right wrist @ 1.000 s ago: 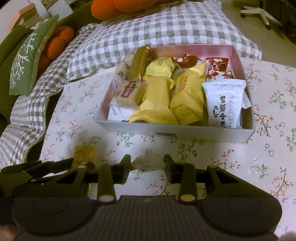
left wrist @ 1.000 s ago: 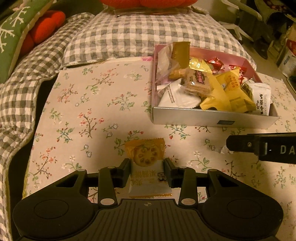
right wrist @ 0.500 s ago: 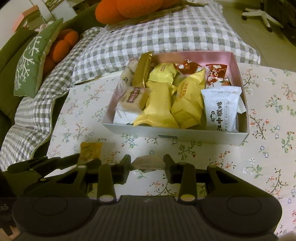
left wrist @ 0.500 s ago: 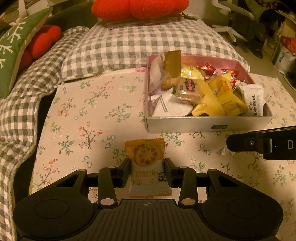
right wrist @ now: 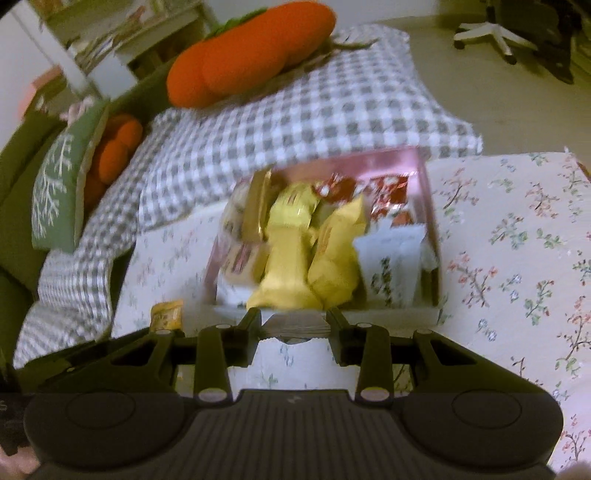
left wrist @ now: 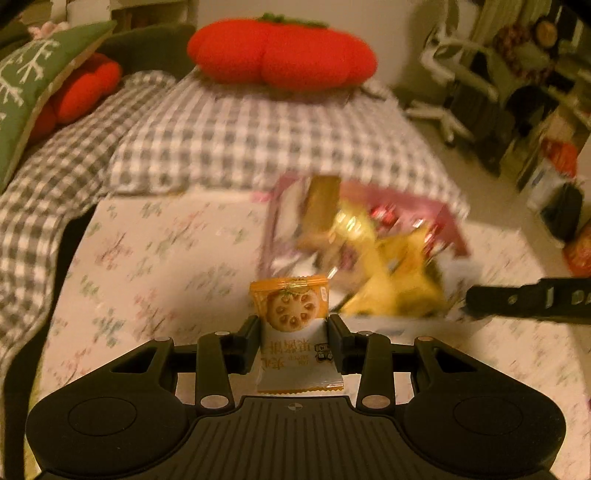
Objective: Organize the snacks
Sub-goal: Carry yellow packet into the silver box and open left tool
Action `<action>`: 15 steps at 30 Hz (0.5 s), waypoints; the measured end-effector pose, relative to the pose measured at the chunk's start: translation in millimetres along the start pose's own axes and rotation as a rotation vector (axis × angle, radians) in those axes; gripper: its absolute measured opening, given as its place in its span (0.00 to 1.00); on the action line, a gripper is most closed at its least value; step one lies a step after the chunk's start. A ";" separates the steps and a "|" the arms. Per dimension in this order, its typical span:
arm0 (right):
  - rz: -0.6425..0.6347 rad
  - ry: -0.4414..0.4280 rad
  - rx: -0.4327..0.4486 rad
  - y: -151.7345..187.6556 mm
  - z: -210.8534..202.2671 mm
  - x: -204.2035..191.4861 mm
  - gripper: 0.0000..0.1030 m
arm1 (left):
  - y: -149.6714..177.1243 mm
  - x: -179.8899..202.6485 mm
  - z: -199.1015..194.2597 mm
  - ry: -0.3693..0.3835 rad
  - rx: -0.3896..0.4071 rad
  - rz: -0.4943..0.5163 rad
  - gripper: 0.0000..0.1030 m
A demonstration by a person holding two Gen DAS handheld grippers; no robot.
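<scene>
- Snack box [right wrist: 428,206] blurred in both views — labels unreadable.
- Left gripper [left wrist: 293,328] pinches an orange-topped biscuit packet [left wrist: 295,332].
- Right gripper [right wrist: 293,326] pinches a pale packet [right wrist: 295,328], seen edge-on — print hidden.

Home living room or bedroom, floral cloth [right wrist: 517,236], gingham quilt [left wrist: 258,140], tomato-shaped plush cushion [left wrist: 282,55], green snowflake pillow [right wrist: 55,184], swivel chair base [right wrist: 487,33] on the floor behind

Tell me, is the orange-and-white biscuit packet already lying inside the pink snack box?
No, the orange-and-white biscuit packet is clamped in the left tool, outside the pink snack box.
</scene>
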State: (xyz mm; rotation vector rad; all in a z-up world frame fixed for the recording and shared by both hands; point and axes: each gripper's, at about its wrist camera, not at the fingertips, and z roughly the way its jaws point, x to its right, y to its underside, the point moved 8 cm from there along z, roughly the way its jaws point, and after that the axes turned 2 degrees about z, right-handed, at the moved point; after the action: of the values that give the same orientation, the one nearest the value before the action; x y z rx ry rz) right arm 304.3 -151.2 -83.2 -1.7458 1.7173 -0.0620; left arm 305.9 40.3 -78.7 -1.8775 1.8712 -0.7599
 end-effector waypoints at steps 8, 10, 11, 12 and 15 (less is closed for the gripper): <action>0.110 0.017 0.072 -29.9 -2.3 30.1 0.34 | -41.0 30.3 17.5 0.123 0.045 -0.044 0.35; 0.147 0.008 0.081 -36.5 -0.1 36.5 0.34 | -49.6 36.1 28.7 0.138 0.047 -0.061 0.35; 0.158 0.006 0.088 -39.7 1.1 38.7 0.34 | -53.0 38.3 34.2 0.144 0.051 -0.066 0.35; 0.167 0.005 0.094 -43.0 2.5 40.5 0.34 | -57.0 41.0 40.5 0.147 0.055 -0.068 0.35; 0.185 0.008 0.115 -52.5 5.6 45.0 0.34 | -66.4 51.9 57.2 0.168 0.072 -0.067 0.35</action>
State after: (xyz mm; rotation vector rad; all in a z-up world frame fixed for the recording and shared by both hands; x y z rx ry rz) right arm 358.3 -194.5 -80.7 -1.4995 1.8365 -0.0839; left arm 391.6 -14.7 -76.9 -1.8912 1.8596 -1.0220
